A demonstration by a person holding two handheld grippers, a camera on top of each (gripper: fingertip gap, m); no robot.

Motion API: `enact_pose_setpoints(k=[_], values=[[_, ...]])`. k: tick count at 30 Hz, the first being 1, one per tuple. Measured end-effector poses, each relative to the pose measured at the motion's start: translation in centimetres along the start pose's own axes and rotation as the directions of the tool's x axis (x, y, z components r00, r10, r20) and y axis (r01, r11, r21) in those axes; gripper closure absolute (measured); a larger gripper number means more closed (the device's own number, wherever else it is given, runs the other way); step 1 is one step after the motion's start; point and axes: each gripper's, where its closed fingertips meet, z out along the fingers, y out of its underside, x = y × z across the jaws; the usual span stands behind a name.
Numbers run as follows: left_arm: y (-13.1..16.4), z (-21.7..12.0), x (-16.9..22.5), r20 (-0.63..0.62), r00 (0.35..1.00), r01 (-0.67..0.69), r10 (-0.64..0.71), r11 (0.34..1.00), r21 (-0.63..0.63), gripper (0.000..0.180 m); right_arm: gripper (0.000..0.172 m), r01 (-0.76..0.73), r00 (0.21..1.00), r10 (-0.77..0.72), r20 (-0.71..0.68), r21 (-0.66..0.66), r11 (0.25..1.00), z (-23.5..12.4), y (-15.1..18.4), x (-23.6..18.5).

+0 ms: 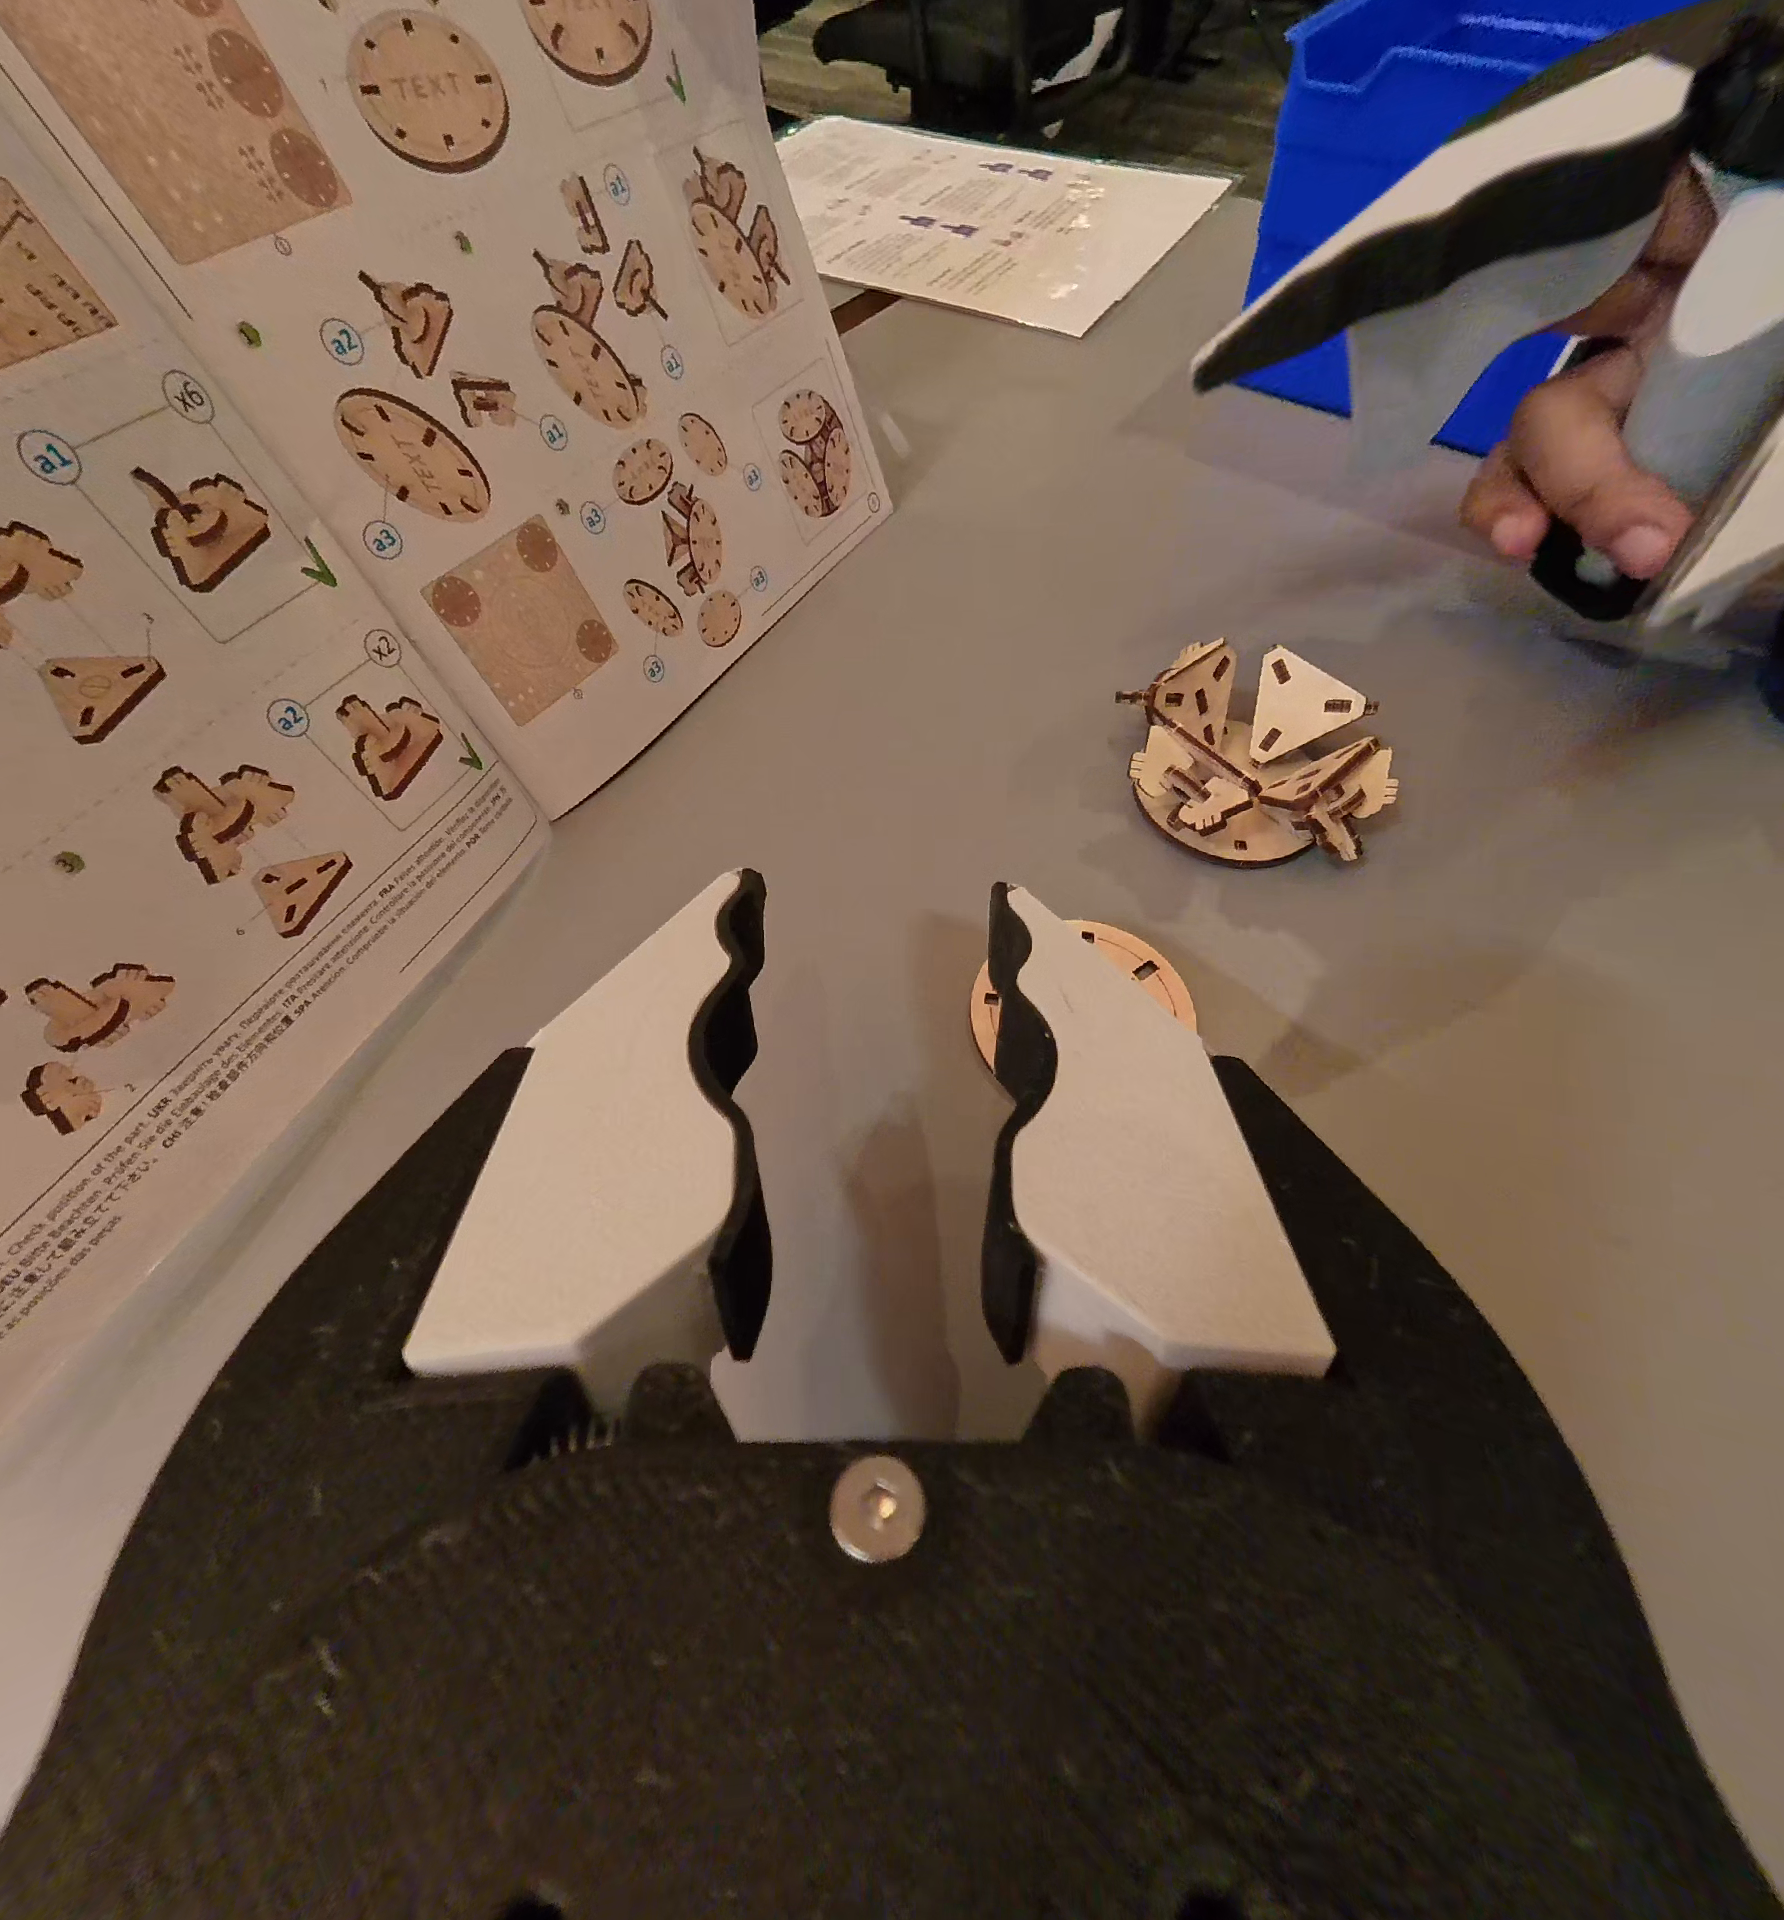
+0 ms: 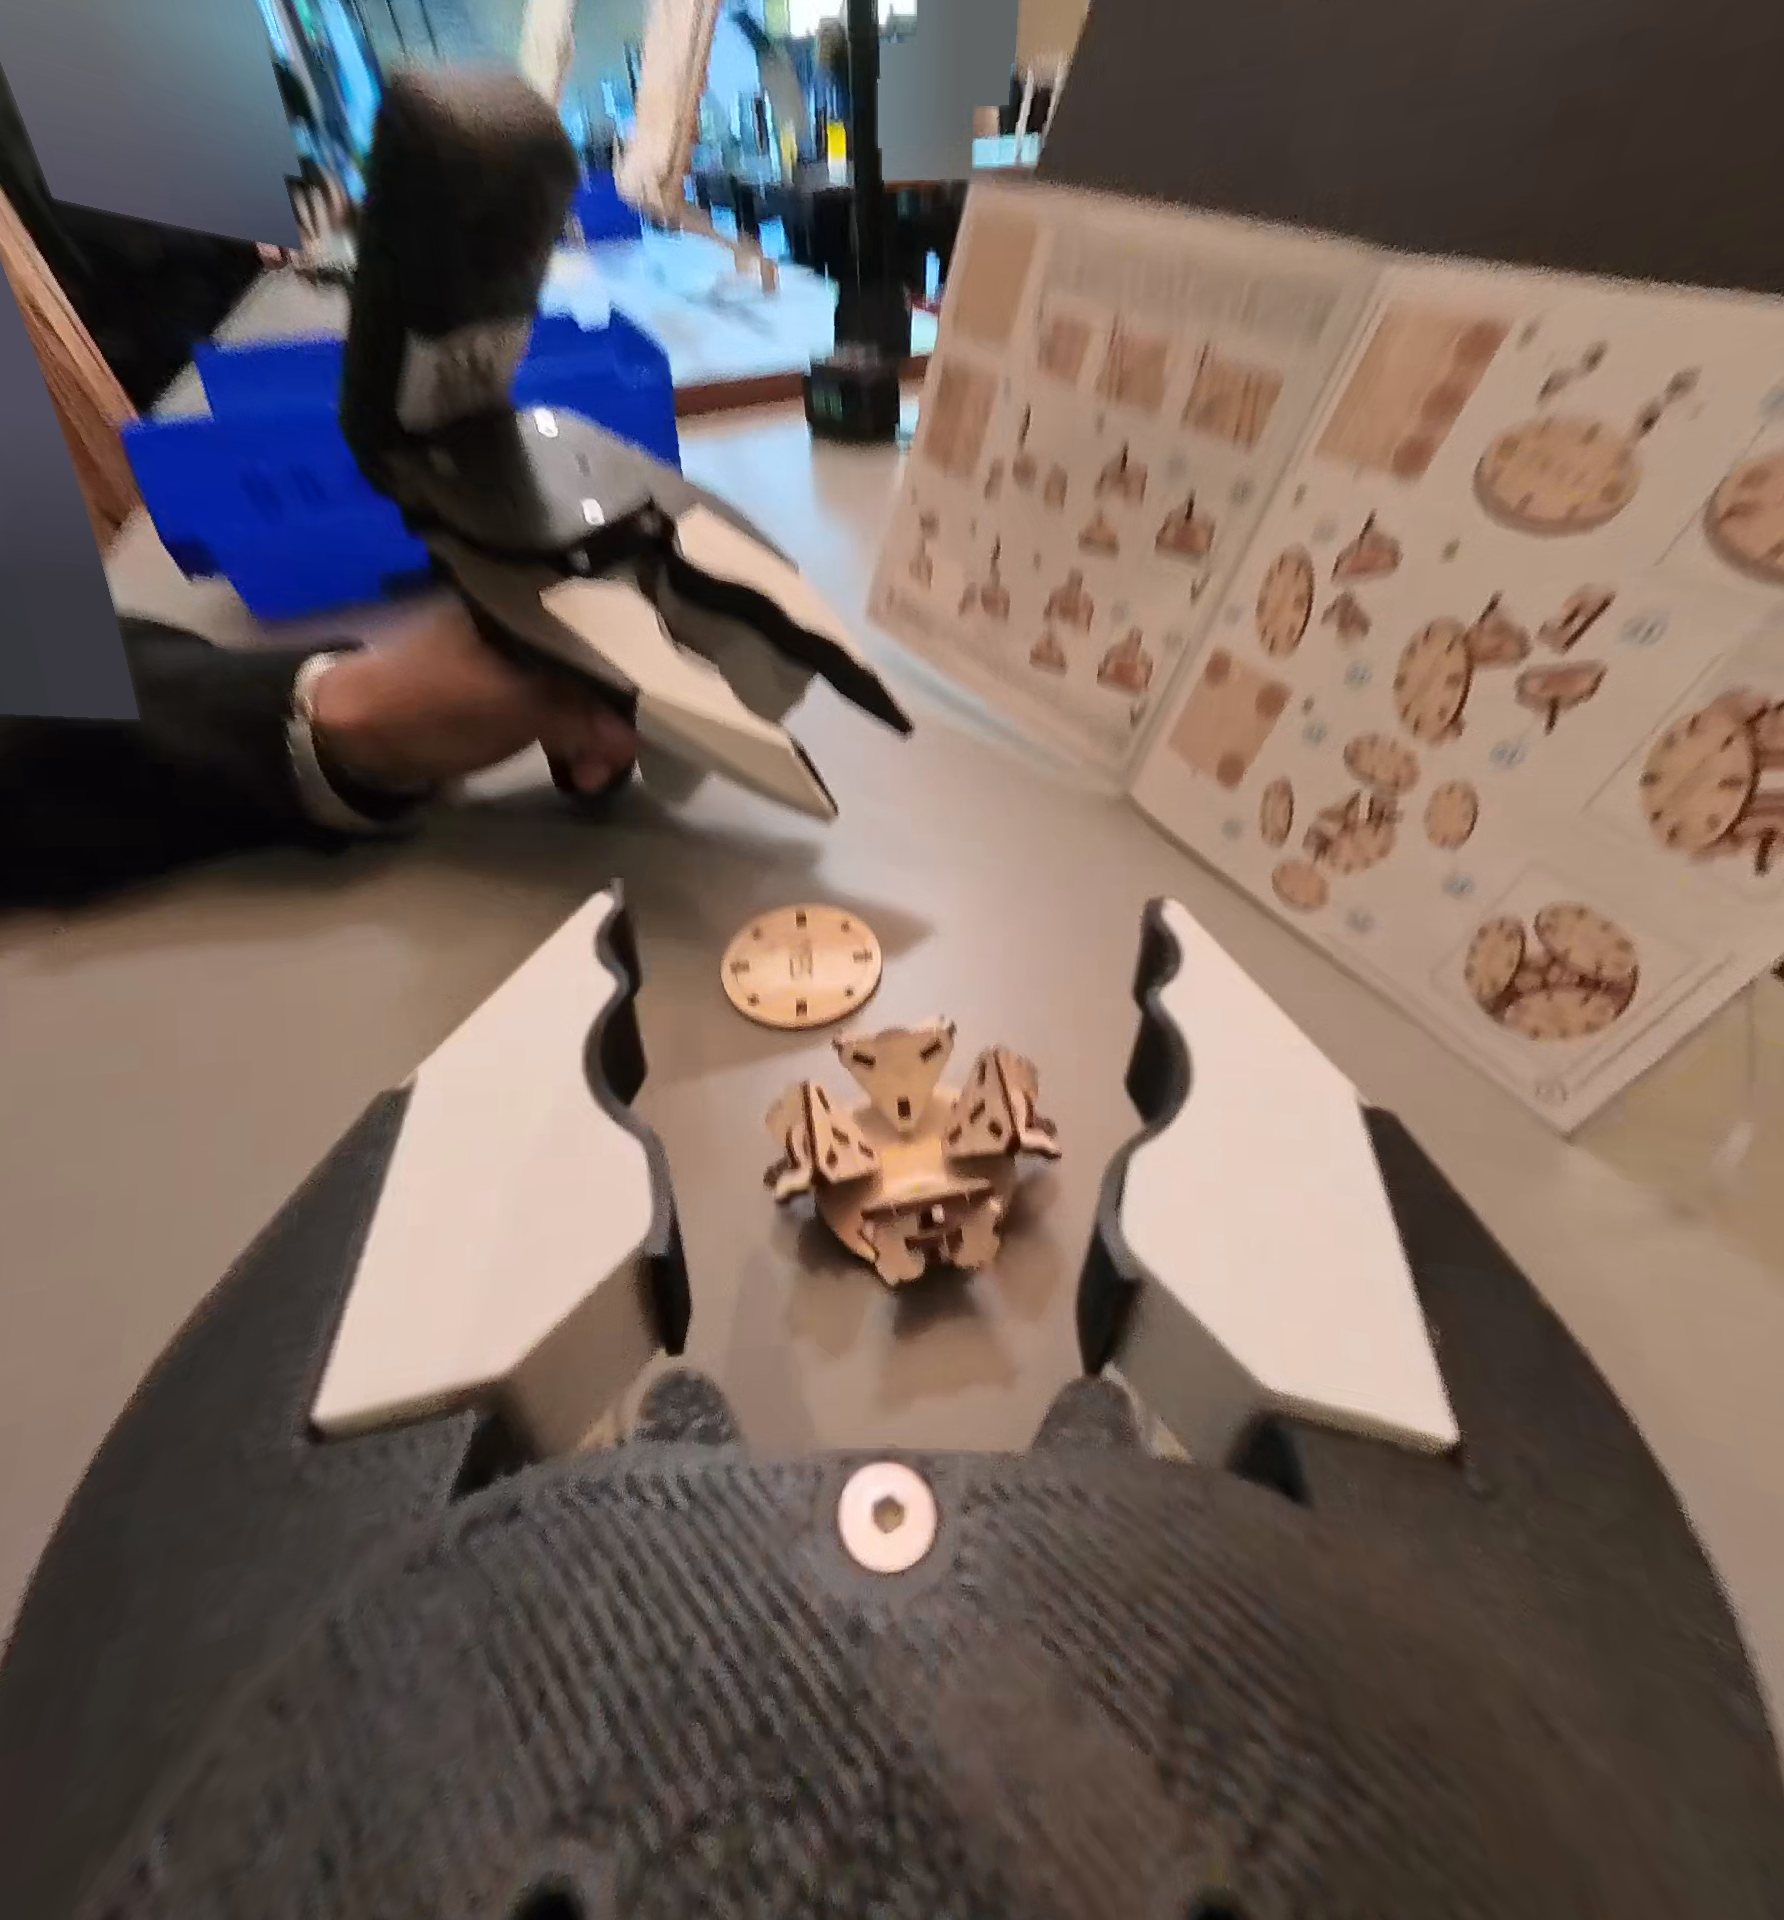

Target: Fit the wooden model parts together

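Observation:
My left gripper (image 1: 875,883) is open and empty, low over the grey table (image 1: 971,623). A flat round wooden disc (image 1: 1127,966) lies on the table, partly hidden behind its right finger; I cannot tell whether the finger touches it. The disc also shows in the right wrist view (image 2: 803,966), where the left gripper (image 2: 867,769) is above and behind it. My right gripper (image 2: 886,909) is wide open and empty. A small wooden assembly (image 2: 903,1153) of triangular pieces on a round base stands on the table between its fingers, clear of both pads. It also shows in the left wrist view (image 1: 1257,758).
An open instruction booklet (image 1: 244,520) stands propped at the table's edge, also in the right wrist view (image 2: 1387,623). A blue bin (image 1: 1387,156) and a printed sheet (image 1: 1002,218) lie farther off. A person's hand (image 1: 1574,488) holds the right gripper.

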Motion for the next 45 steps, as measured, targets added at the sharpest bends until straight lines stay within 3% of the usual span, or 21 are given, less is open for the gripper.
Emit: enact_pose_setpoints(k=[2,8,13,16,22,31,45], values=[[0.0,0.0,0.0,0.0,1.0,0.0,0.0,1.0,-0.001,0.14,0.086,0.0,1.0,0.002,-0.031,0.056,0.998,0.0,-0.7,0.2],[0.1,0.0,0.0,-0.002,1.0,0.007,-0.007,1.0,-0.003,0.14,0.094,0.102,0.981,-0.104,-0.166,-0.019,0.995,0.7,0.0,1.0],[0.1,0.0,0.0,-0.002,1.0,0.006,-0.006,1.0,-0.005,0.14,0.105,0.042,0.983,-0.038,-0.179,0.015,0.999,0.9,-0.2,1.2],[0.1,0.1,0.0,-0.002,1.0,0.003,-0.003,1.0,-0.008,0.14,0.106,0.0,0.99,0.0,-0.144,0.0,1.0,1.7,0.6,0.7],[0.1,0.1,0.0,-0.004,1.0,0.005,-0.005,1.0,-0.009,0.14,0.108,0.055,0.977,-0.07,-0.2,-0.084,0.995,2.4,1.7,1.0],[0.2,0.1,0.1,-0.003,1.0,0.001,-0.001,1.0,-0.015,0.14,0.114,0.019,0.972,-0.034,-0.231,-0.07,0.997,2.2,1.7,1.5],[0.3,0.2,0.1,-0.004,1.0,-0.004,0.004,1.0,-0.02,0.14,0.126,0.112,0.94,-0.144,-0.309,-0.116,0.987,1.8,1.6,2.3]])
